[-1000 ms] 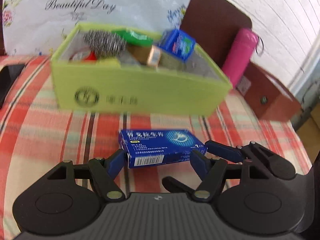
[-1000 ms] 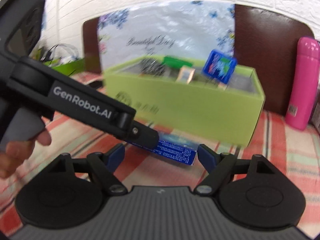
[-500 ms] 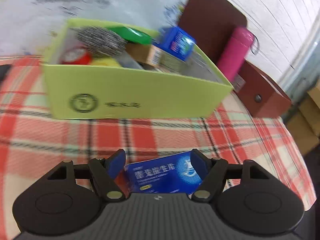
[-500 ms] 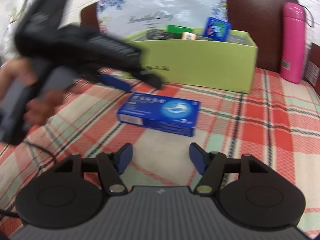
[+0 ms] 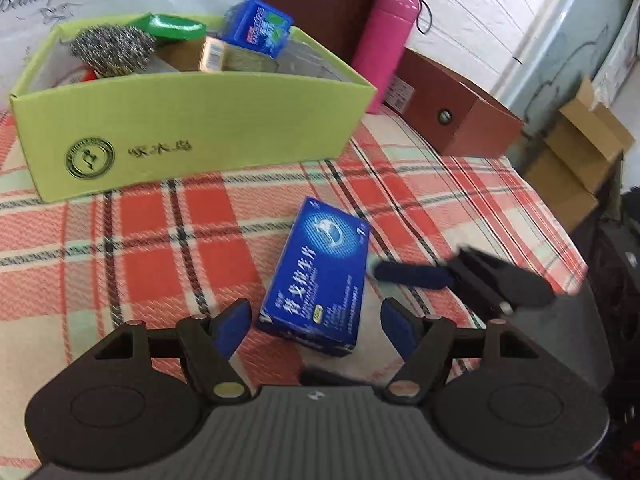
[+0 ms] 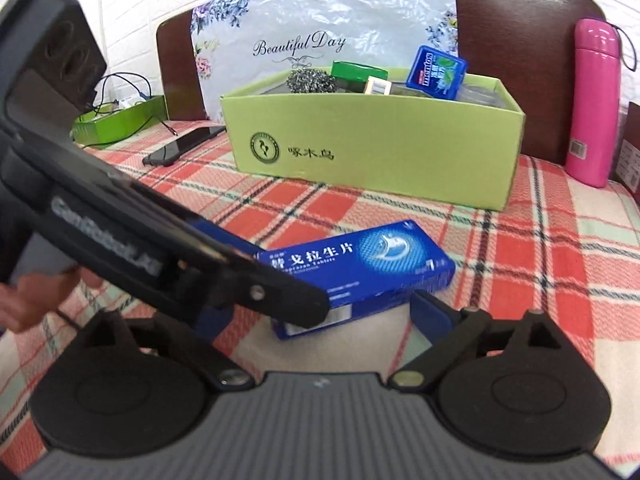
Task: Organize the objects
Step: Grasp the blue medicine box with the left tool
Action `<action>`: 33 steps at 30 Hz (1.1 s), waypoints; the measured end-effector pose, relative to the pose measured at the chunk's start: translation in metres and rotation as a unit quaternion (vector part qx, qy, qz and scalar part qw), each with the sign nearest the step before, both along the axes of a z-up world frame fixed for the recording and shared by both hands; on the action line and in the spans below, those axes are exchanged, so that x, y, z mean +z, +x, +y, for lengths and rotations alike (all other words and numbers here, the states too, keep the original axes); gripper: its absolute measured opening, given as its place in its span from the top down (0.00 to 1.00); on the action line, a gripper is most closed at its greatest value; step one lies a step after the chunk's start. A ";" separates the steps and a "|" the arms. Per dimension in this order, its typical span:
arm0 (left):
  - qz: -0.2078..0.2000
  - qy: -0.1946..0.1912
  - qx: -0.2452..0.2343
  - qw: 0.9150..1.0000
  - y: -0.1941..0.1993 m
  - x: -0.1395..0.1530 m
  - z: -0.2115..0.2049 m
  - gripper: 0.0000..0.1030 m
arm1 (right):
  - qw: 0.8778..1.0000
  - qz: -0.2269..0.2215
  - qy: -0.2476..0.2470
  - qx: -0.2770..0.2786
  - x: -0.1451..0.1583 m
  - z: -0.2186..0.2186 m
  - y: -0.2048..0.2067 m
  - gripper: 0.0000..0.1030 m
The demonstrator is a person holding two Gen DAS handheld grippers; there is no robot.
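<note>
Plaid-covered surface (image 5: 120,240), green box (image 5: 192,128) at the back. The blue medicine box (image 5: 320,276) lies flat, long axis running away from the left tool (image 5: 316,326), whose fingers are apart around its near end, not touching. Right tool (image 6: 320,312) is opening, nothing gripped; left looks nearer.

"Beautiful Day" on floral sheet (image 6: 320,20); "mentos" on blue tin (image 6: 437,73); "GenRobot.AI" on left gripper (image 6: 224,280).
</note>
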State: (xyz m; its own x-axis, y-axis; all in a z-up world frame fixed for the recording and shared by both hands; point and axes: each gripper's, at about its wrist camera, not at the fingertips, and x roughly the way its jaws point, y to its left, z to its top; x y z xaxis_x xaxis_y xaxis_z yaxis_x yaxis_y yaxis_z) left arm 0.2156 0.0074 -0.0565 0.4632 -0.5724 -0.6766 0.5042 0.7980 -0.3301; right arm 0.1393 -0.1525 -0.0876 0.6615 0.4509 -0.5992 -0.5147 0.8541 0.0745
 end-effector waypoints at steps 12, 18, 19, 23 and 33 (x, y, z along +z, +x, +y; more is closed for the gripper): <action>0.018 0.015 0.010 1.000 0.027 -0.003 -0.016 0.36 | 0.998 0.012 -0.012 -0.054 -0.003 0.009 0.001 0.07; 0.025 0.009 -0.061 0.998 -0.003 -0.004 -0.026 0.45 | 0.999 0.000 -0.043 0.005 -0.003 -0.003 -0.012 0.16; 0.021 0.012 -0.054 0.998 -0.003 -0.004 -0.028 0.45 | 0.999 -0.001 -0.045 0.006 -0.003 -0.006 -0.013 0.15; 0.022 0.017 0.000 1.000 0.012 -0.004 -0.038 0.38 | 0.999 0.005 -0.045 -0.009 -0.003 -0.007 -0.011 0.09; 0.032 0.045 -0.023 0.998 0.023 -0.002 -0.057 0.38 | 0.997 0.014 -0.033 -0.065 -0.005 0.012 -0.009 0.03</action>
